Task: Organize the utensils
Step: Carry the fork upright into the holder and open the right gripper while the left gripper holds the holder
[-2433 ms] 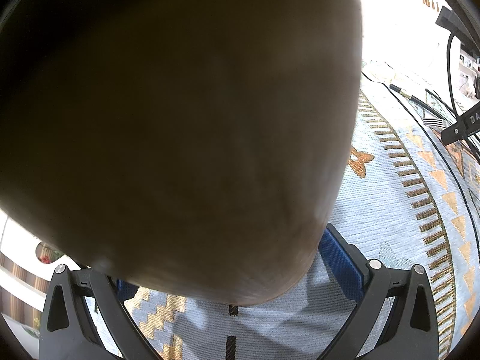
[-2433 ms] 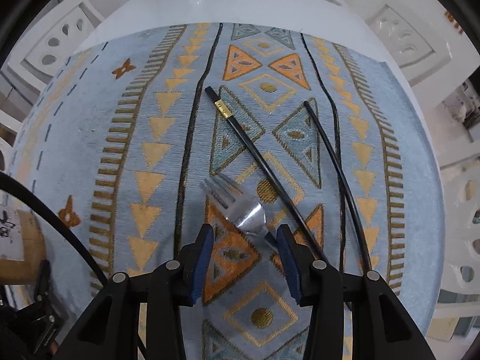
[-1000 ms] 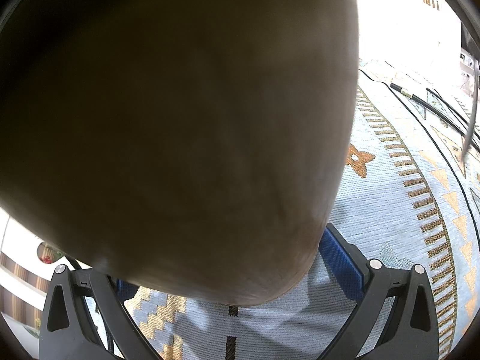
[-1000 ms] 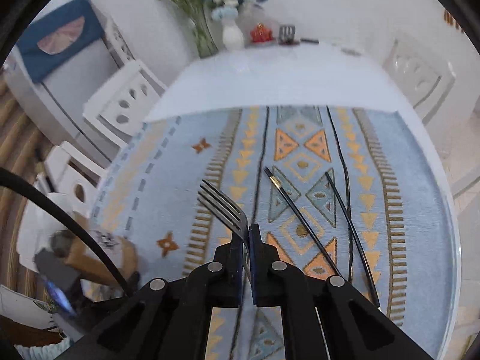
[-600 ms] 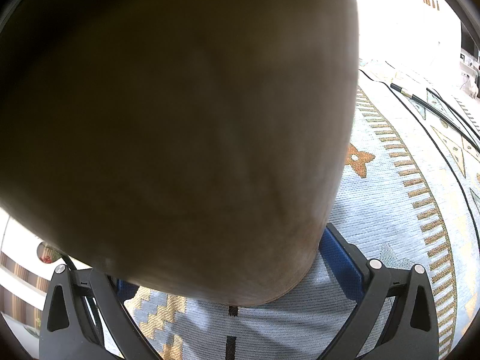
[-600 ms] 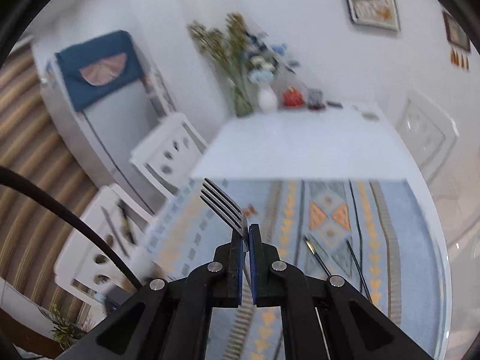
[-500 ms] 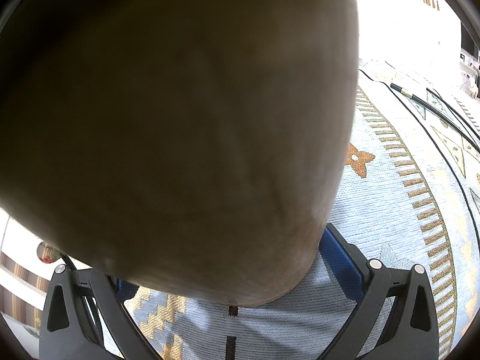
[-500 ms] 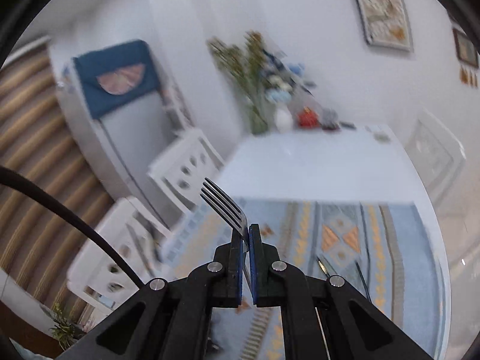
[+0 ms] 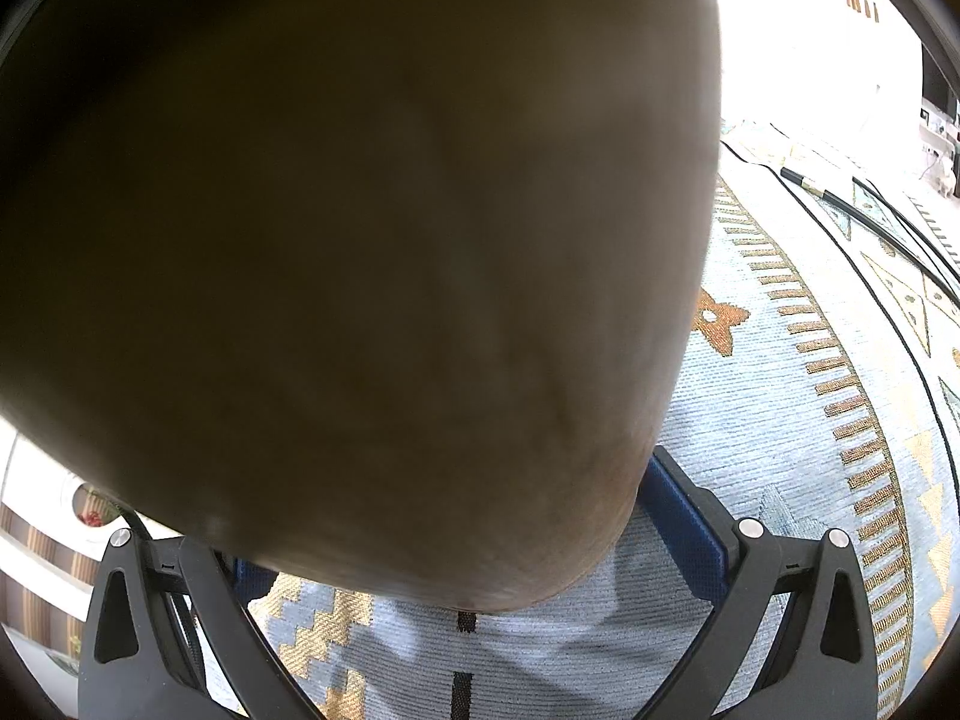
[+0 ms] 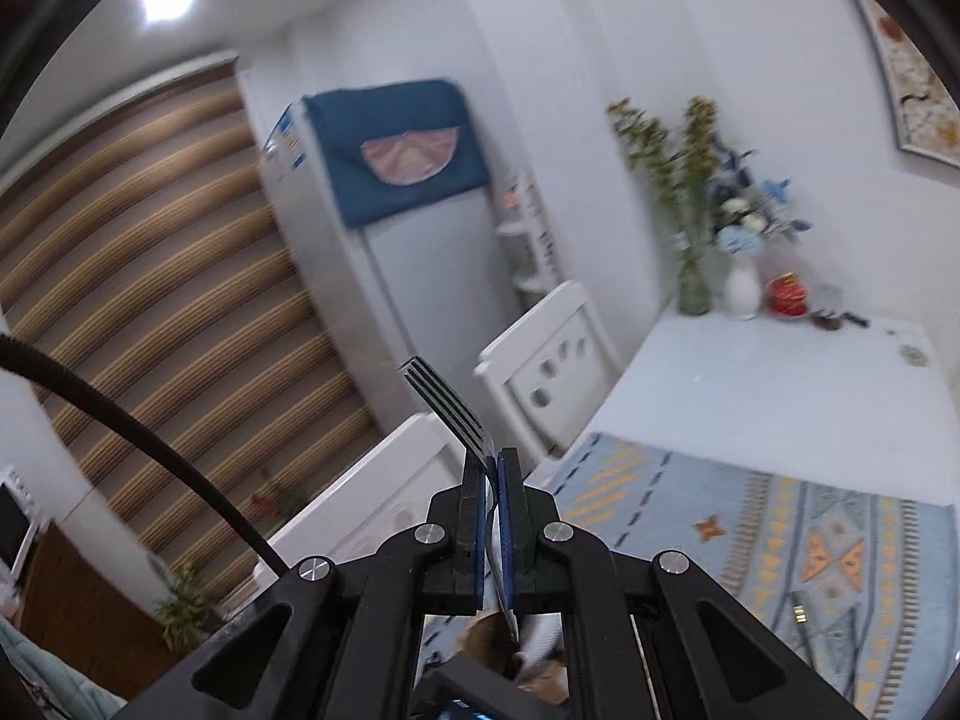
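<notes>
Fork (image 10: 447, 405) stood pinched in the right gripper (image 10: 492, 468) above the patterned cloth's (image 10: 780, 516) edge; left gripper (image 9: 444, 546) clasped a brown holder (image 9: 360, 240).

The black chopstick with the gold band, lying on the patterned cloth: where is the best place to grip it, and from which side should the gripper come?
Probably grip the black chopstick on its plain shaft, past the gold band, coming from above with the jaws across its width. It lies flat on the patterned cloth, long and thin, so only its narrow sides can be pinched. A second black stick lies close beside it.

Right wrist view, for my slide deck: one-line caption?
Right gripper clamps a silver metal fork, tines up, above the patterned blue table runner.
</notes>
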Available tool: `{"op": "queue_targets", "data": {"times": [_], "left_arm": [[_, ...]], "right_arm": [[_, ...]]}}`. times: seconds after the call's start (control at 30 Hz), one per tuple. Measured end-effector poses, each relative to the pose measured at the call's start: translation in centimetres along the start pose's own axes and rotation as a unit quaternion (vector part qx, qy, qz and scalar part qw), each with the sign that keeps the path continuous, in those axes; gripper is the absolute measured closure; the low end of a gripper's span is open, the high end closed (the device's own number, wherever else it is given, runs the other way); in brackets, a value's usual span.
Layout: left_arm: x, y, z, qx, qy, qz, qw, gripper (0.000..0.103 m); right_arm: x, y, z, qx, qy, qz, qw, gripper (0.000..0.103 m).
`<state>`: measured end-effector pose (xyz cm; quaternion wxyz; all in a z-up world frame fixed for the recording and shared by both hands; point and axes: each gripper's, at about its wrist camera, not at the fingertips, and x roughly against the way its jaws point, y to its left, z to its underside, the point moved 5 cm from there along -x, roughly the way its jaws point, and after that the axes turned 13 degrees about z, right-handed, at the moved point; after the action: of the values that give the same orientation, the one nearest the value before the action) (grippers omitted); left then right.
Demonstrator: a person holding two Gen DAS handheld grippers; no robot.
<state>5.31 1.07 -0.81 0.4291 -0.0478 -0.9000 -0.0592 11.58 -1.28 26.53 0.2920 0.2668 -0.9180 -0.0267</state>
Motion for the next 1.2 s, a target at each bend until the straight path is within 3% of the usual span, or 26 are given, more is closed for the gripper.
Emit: {"op": "queue_targets", "data": {"times": [0.2,0.47,0.93,1.2], "left_arm": [[0.0,0.0,0.0,0.0,0.0,0.0,1.0,0.0],[0.0,0.0,0.0,0.0,0.0,0.0,1.0,0.0],[0.0,-0.1,0.0,0.0,0.0,0.0,1.0,0.0],[0.0,-0.1,0.0,0.0,0.0,0.0,1.0,0.0]], "right_arm": [[-2.9,1.8,2.5,0.01,0.036,-0.028,0.999,0.1],[-5.9,1.3,5.6,0.005,0.073,-0.008,0.997,0.099],[-5.4,0.8,4.5,-0.003,0.056,0.0,0.998,0.099],[-7.1,-0.3,5.7,-0.02,0.124,0.002,0.992,0.097]]}}
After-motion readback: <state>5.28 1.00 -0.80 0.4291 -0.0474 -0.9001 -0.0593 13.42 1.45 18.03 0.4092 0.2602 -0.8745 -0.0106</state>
